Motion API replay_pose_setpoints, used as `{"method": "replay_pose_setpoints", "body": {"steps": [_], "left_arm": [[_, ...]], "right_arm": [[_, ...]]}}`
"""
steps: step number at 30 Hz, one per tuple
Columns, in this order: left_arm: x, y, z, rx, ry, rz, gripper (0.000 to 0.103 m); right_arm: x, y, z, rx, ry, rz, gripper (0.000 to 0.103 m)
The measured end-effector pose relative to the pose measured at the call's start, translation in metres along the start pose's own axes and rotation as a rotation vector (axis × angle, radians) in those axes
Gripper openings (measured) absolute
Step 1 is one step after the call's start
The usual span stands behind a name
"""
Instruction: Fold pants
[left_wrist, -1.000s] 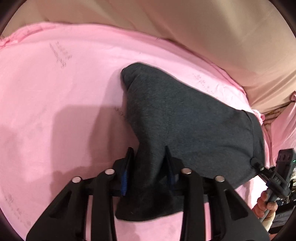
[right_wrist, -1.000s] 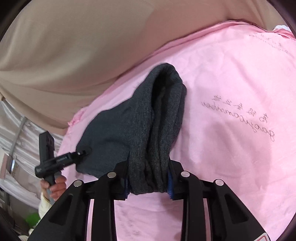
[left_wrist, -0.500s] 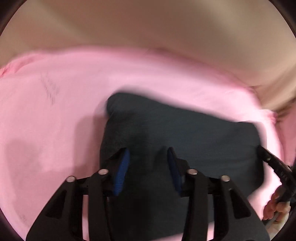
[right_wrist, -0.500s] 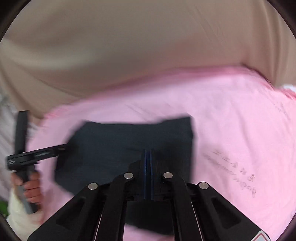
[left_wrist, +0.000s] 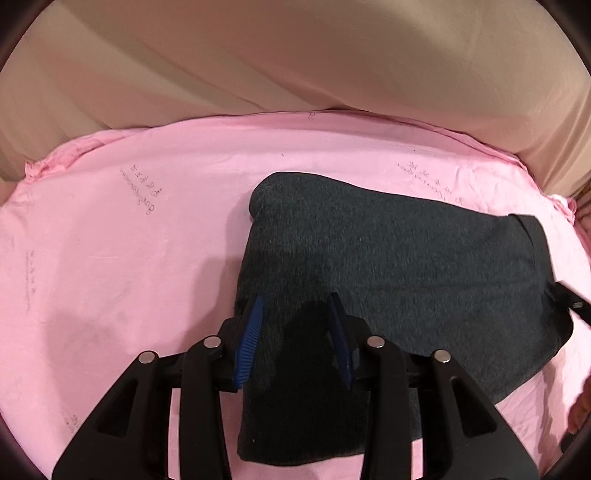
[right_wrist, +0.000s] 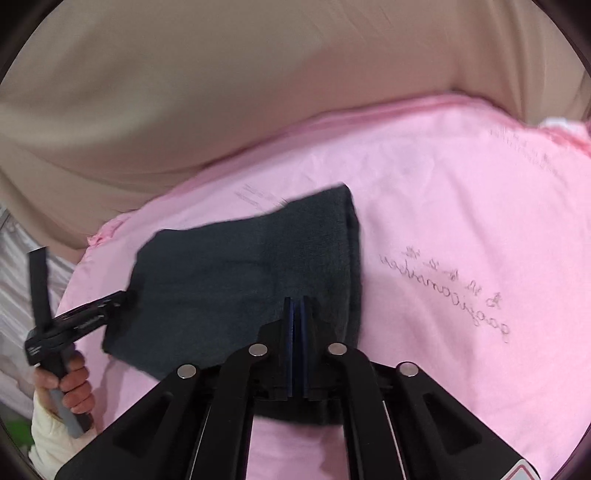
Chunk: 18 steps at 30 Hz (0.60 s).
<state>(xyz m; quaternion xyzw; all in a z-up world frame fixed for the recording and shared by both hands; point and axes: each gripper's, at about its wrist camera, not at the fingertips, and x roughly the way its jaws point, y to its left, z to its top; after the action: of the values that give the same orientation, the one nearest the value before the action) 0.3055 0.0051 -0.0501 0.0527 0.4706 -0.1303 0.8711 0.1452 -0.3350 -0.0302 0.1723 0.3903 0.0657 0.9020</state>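
The dark grey pants (left_wrist: 388, 266) lie folded in a compact bundle on the pink sheet (left_wrist: 129, 258). My left gripper (left_wrist: 295, 314) is open, its blue-padded fingers apart above the bundle's near left part, holding nothing. My right gripper (right_wrist: 296, 306) is shut and empty, pads pressed together above the right part of the pants (right_wrist: 240, 269). The left gripper's tip (right_wrist: 110, 302) shows in the right wrist view at the bundle's left edge. The right gripper's tip (left_wrist: 565, 299) shows at the bundle's right edge in the left wrist view.
A beige cloth backdrop (left_wrist: 295, 66) rises behind the sheet's far edge. The sheet carries handwritten marks (right_wrist: 454, 291). The person's hand (right_wrist: 70, 387) holds the left gripper's handle. Pale striped fabric (right_wrist: 14, 295) lies beyond the sheet's left edge.
Both grippers let go of the pants, which dropped flat onto the sheet. The left jaws stayed apart and drew back; the right jaws closed empty.
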Motion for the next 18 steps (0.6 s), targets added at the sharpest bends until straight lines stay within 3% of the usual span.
{"method": "replay_pose_setpoints", "body": {"steps": [4, 7, 9, 12, 13, 16, 18], "left_arm": [[-0.007, 0.000, -0.005, 0.006, 0.001, 0.001, 0.035], [-0.013, -0.001, -0.009, 0.010, 0.002, 0.004, 0.035], [-0.017, 0.000, -0.013, 0.006, 0.000, 0.003, 0.035], [-0.025, 0.000, -0.017, -0.006, -0.008, -0.002, 0.035], [-0.027, 0.000, -0.020, -0.008, -0.008, -0.005, 0.036], [-0.030, -0.003, -0.027, -0.007, -0.006, 0.011, 0.036], [-0.039, -0.005, -0.036, -0.007, -0.018, 0.019, 0.037]], "right_arm": [[0.026, 0.011, -0.019, -0.040, 0.068, -0.067, 0.000], [0.015, 0.012, -0.021, -0.005, 0.051, -0.034, 0.000], [0.001, 0.021, -0.022, -0.027, 0.023, -0.017, 0.007], [0.006, 0.027, -0.029, -0.072, 0.044, -0.055, 0.008], [0.015, 0.026, -0.031, -0.080, 0.064, -0.082, 0.003], [0.012, 0.033, -0.033, -0.065, 0.037, -0.109, 0.000], [-0.010, 0.042, -0.037, -0.063, -0.023, -0.105, 0.009]]}}
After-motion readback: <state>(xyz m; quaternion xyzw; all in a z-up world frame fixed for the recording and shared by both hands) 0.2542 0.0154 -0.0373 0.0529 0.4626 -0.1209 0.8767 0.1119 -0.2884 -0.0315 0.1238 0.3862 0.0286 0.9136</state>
